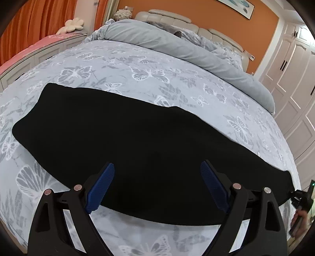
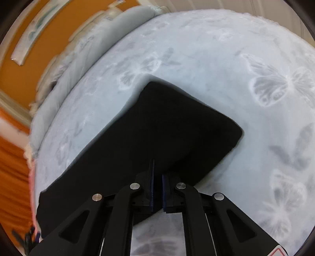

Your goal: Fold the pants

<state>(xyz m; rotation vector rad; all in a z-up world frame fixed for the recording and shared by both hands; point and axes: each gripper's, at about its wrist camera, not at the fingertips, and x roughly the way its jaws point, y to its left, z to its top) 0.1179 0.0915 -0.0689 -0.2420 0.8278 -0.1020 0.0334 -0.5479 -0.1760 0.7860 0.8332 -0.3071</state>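
Note:
Black pants [image 1: 126,137] lie flat in a long band across a bed with a pale blue butterfly-print cover [image 1: 137,65]. My left gripper [image 1: 157,167] is open, its blue pads [image 1: 102,185] spread wide above the near edge of the pants, holding nothing. In the right wrist view the pants [image 2: 167,126] show one squared end pointing away. My right gripper [image 2: 157,175] is nearly closed over the pants' near edge, with a narrow gap between the pads [image 2: 151,187]; the view is blurred and I cannot tell if cloth is pinched.
A grey duvet [image 1: 187,45] is bunched at the head of the bed by a padded headboard [image 1: 167,18]. White wardrobe doors [image 1: 291,74] stand at the right. A pink-topped dresser [image 1: 29,51] and orange curtains [image 1: 39,21] are at the left.

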